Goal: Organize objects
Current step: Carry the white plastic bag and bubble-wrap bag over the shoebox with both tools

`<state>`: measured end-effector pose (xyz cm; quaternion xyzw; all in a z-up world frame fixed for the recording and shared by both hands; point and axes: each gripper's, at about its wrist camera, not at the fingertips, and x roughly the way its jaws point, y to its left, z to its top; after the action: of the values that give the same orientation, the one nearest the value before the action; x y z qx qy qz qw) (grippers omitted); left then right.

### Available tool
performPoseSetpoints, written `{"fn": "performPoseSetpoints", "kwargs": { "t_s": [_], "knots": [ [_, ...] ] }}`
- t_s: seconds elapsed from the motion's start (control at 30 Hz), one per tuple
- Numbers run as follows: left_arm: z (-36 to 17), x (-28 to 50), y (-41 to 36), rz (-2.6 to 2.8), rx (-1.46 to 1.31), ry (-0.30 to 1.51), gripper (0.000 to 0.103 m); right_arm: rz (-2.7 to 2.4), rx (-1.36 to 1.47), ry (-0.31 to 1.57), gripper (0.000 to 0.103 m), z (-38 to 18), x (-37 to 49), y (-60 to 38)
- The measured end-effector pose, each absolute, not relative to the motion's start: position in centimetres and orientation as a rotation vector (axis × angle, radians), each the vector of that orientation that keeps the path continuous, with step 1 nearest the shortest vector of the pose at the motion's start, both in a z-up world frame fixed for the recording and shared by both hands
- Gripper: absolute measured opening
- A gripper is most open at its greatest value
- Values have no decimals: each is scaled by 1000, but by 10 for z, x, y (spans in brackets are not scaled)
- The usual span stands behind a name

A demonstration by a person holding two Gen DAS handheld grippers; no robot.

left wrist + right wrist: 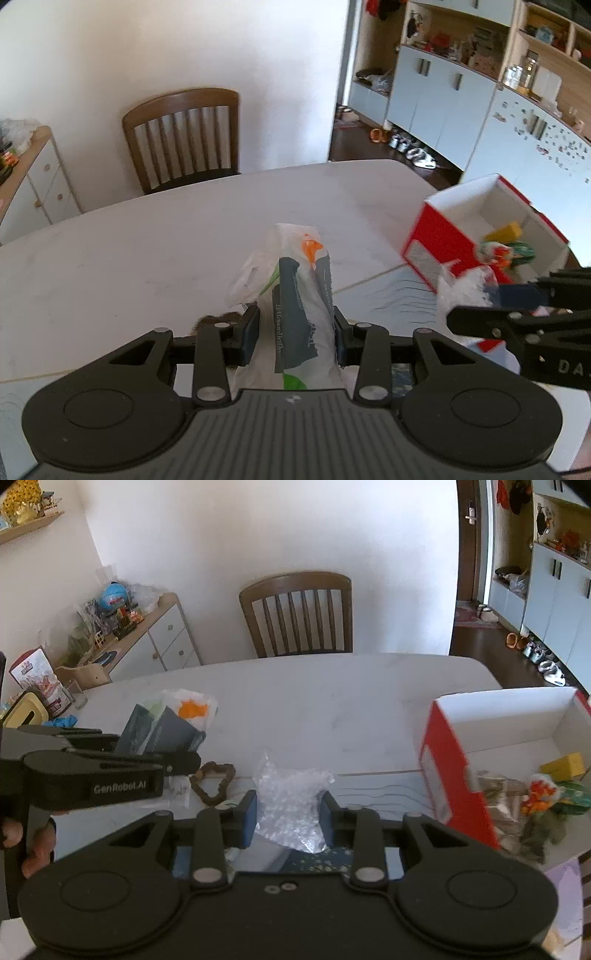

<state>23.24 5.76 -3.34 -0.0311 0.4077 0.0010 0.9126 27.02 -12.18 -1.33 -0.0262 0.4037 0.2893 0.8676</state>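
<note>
My left gripper (295,328) is shut on a white plastic bag (295,295) with grey, green and orange print and holds it above the white table (147,251). The bag also shows in the right wrist view (166,723), beside the left gripper (122,764). My right gripper (289,814) is shut on a clear bubble-wrap bag (291,805). In the left wrist view it (491,299) holds that bag (461,288) next to the red-and-white box (443,236). The box (454,760) lies open and holds a yellow block (567,765) and colourful toys (543,794).
A brown bead bracelet (214,779) lies on the table between the grippers. A wooden chair (299,616) stands at the far side. A sideboard (147,638) with clutter is at the left. Cabinets (443,96) and shoes (410,147) are at the back right.
</note>
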Motion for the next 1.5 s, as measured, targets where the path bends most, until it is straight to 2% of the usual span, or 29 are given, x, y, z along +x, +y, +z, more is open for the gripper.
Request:
{"fn": "performPoseSetpoints", "kwargs": {
  "t_s": [0.4, 0.87, 1.17, 1.5],
  "knots": [
    [-13, 239, -40, -80, -43, 842, 38, 586, -50, 805, 32, 5, 276, -204],
    [-18, 276, -156, -138, -4, 865, 38, 509, -37, 803, 33, -7, 314, -319],
    [-27, 314, -195, -112, 20, 903, 38, 455, -26, 813, 33, -22, 344, -372],
    [-42, 371, -226, -75, 106, 911, 39, 453, -51, 831, 33, -42, 378, -379]
  ]
}}
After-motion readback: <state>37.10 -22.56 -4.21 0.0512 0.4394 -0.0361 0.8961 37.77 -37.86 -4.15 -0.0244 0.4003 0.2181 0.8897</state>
